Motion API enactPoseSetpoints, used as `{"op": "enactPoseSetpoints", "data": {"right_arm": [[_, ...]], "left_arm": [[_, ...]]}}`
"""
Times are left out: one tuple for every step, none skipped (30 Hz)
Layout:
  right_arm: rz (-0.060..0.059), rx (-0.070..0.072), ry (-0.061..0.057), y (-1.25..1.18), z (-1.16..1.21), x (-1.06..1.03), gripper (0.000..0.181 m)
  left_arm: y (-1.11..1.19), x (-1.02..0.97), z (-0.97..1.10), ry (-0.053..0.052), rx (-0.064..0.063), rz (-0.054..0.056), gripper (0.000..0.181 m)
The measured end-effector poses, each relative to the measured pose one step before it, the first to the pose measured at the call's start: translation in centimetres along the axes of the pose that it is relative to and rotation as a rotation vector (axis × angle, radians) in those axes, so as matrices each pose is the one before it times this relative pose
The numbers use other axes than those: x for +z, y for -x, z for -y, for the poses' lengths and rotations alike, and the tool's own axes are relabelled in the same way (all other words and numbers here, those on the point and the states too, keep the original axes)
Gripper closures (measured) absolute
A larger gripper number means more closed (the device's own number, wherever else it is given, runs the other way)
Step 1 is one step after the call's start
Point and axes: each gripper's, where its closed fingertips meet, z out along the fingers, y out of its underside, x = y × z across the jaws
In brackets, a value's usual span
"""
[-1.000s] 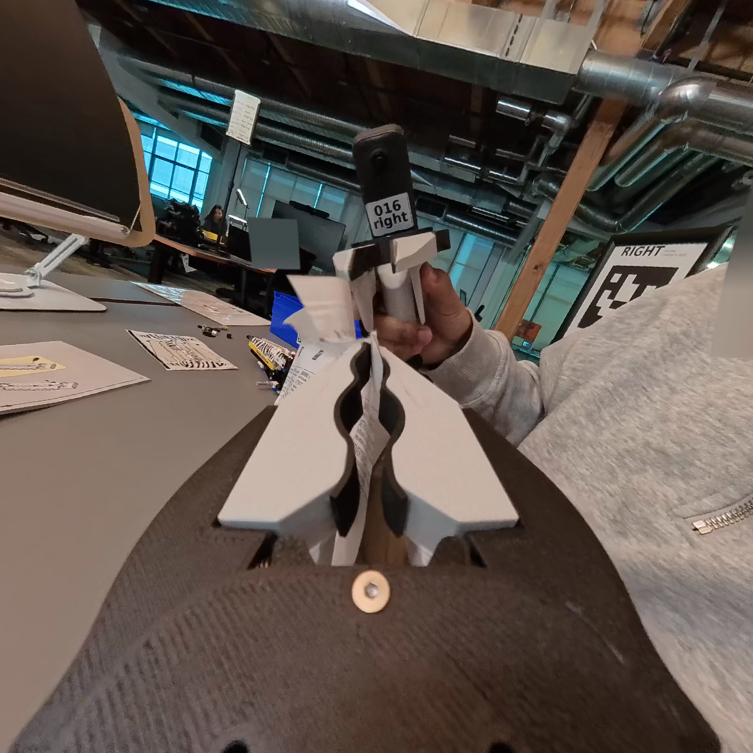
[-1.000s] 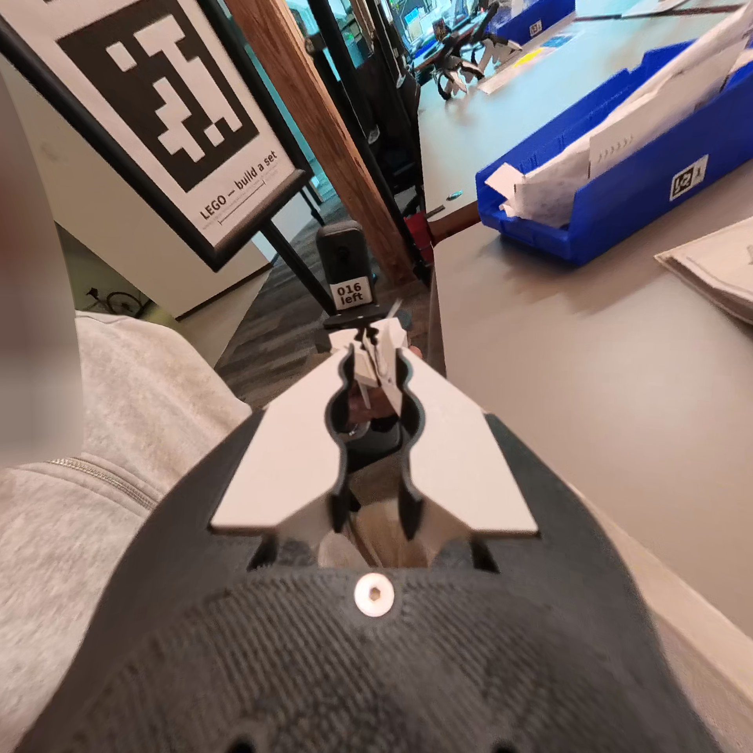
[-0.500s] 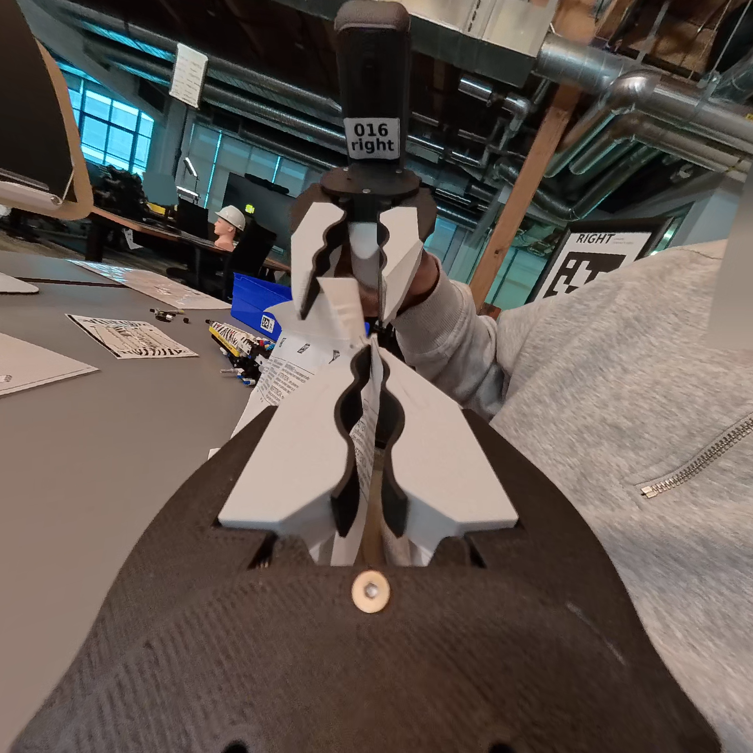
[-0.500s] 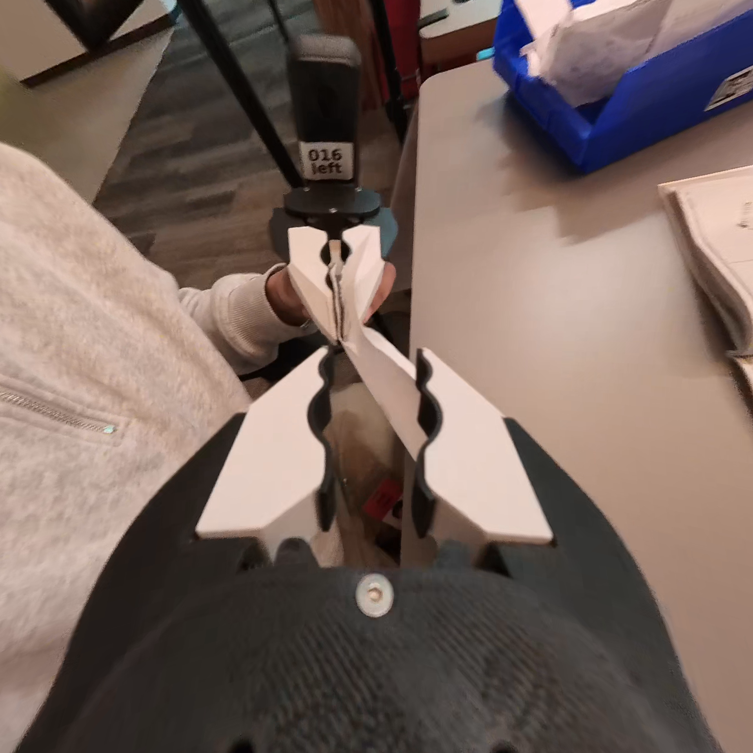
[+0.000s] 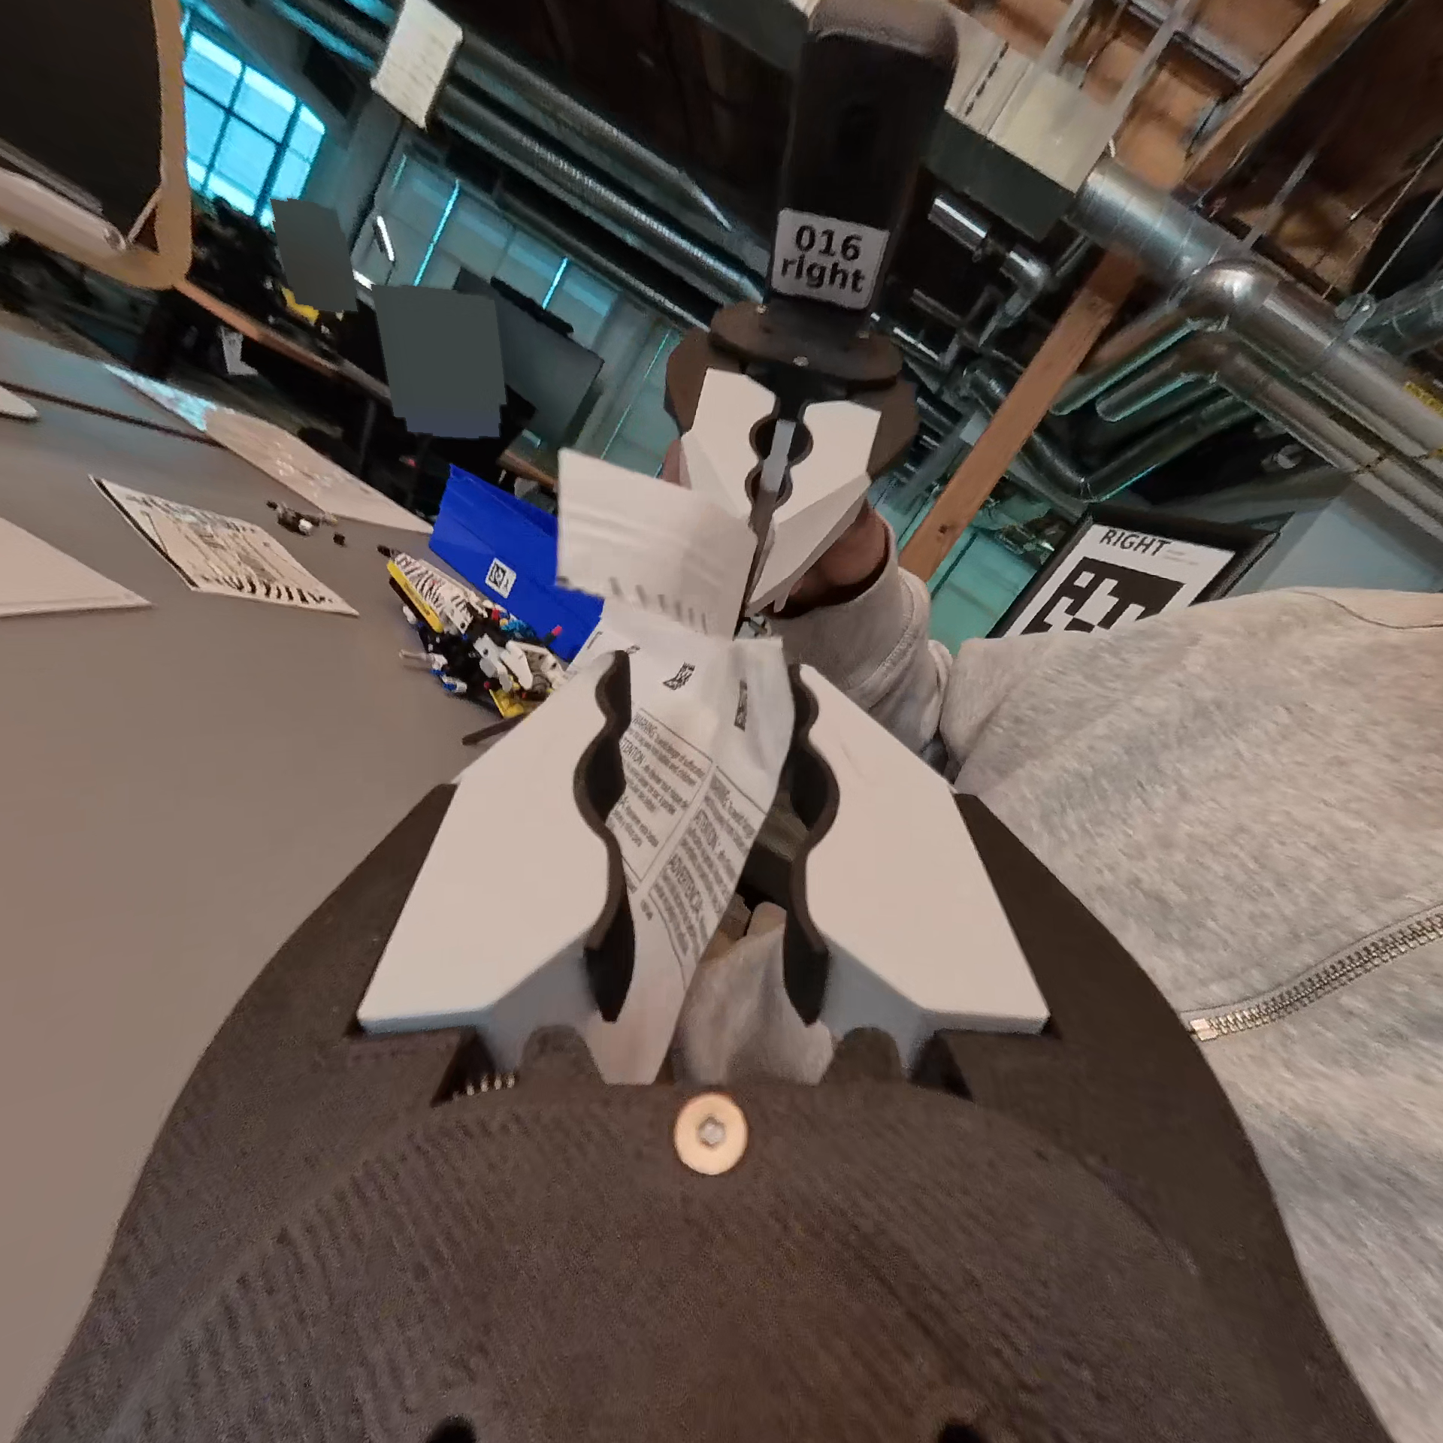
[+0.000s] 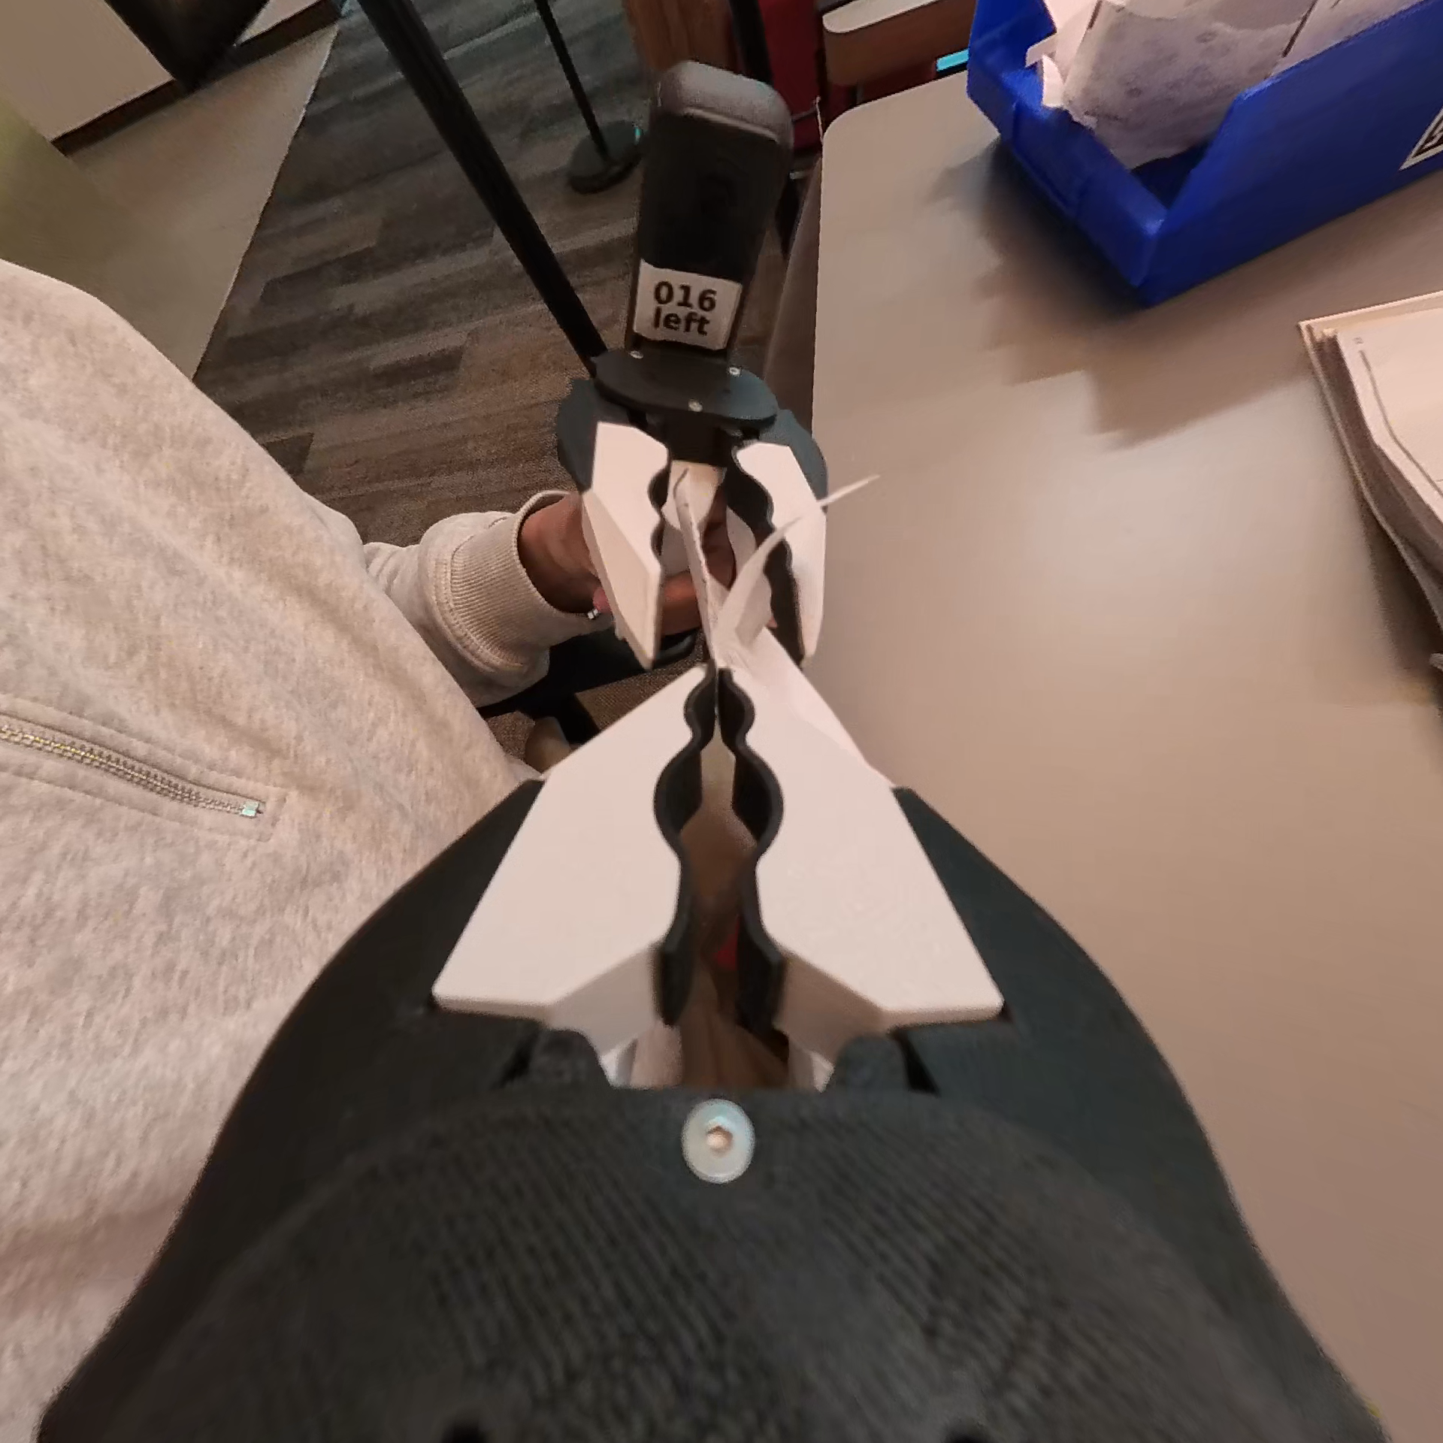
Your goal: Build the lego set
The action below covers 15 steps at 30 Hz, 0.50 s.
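1. The person holds a white paper bag [image 5: 687, 789] up in the air between the two tools, over their lap beside the bench [image 5: 195, 781]; I take it for a parts bag from the set.
2. The left hand-held gripper [image 5: 707, 687] has its fingers spread apart, with the bag lying loose in the gap, touching but not pinched.
3. The right hand-held gripper [image 6: 714, 679] is pressed together at the tips on the bag's top edge, which shows as thin white flaps [image 6: 761, 562] in front of it.
4. The step in hand looks like tearing the bag open. To do it well, I would close the left one firmly on the paper close beside the right one's grip, then pull the two apart in opposite directions so the tear starts at the edge and stays short.
5. Keep the opening upward and over the bench, or the pieces may spill onto the floor [image 6: 390, 258].
6. A partly built model and loose pieces [image 5: 476, 648] lie on the bench near a blue bin [image 5: 500, 546], with printed sheets [image 5: 226, 546] farther along.
7. Writing: the bag carries blocks of small black print, each tool's camera has a white sticker, the bin a small square label, and a framed black-and-white marker board [image 5: 1124, 586] stands behind. I leave the wording aside.
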Motion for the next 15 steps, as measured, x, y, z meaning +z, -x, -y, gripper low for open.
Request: {"op": "enactPoseSetpoints", "data": {"right_arm": [[-0.0059,0.0028,-0.0023,0.014,0.052,-0.02,0.181],[-0.004,0.0023,-0.0015,0.04,0.027,-0.009,0.181],[-0.0008,0.0023,-0.0005,0.085,0.004,0.024,0.181],[-0.003,0.0027,0.0012,0.049,-0.043,0.047,0.181],[-0.0048,0.0018,0.0008,0.01,-0.051,0.045,0.181],[-0.0024,0.0009,-0.0022,0.029,-0.003,0.02,0.181],[-0.0009,0.0007,-0.0015,0.017,-0.019,-0.011,0.181],[0.002,0.0,0.0006,0.026,-0.044,0.001,0.181],[0.0049,-0.0031,0.0058,0.05,-0.14,0.038,0.181],[0.008,-0.0024,0.0042,0.082,-0.119,0.057,0.181],[0.0091,0.0012,0.0005,0.101,-0.039,0.039,0.181],[0.0079,0.0025,0.0007,0.084,-0.027,0.033,0.179],[0.008,0.0009,0.0044,0.097,-0.058,0.063,0.177],[0.0049,-0.0012,0.0091,0.083,-0.122,0.09,0.175],[-0.0007,-0.0026,0.0155,0.014,-0.193,0.124,0.173]], "left_arm": [[0.044,0.136,-0.182,0.0143,-0.0139,0.004,0.146],[0.113,0.116,-0.223,0.0164,-0.016,0.0093,0.153],[0.118,0.117,-0.24,0.0184,-0.0075,0.0095,0.162],[0.047,0.056,-0.123,0.0088,0.004,0.0082,0.169],[-0.136,0.004,0.025,-0.0005,0.0061,-0.0022,0.174],[-0.074,0.013,0.032,0.0008,0.0016,0.0004,0.177],[-0.075,0.016,0.005,0.0015,0.0046,0.0017,0.179],[-0.123,0.043,-0.038,0.0033,0.0097,-0.0008,0.181],[0.015,0.079,-0.139,0.0102,0.0107,0.0084,0.181],[0.022,0.039,-0.106,0.007,0.0146,0.0088,0.181],[-0.019,0.012,-0.059,0.0042,0.0121,0.0038,0.181],[-0.034,0.013,-0.049,0.0044,0.0107,0.002,0.181],[-0.032,0.004,-0.047,0.0037,0.0154,0.0026,0.181],[-0.027,0.007,-0.042,0.003,0.0141,0.0032,0.181],[-0.082,0.027,-0.001,0.001,0.0084,-0.0009,0.181]]}}
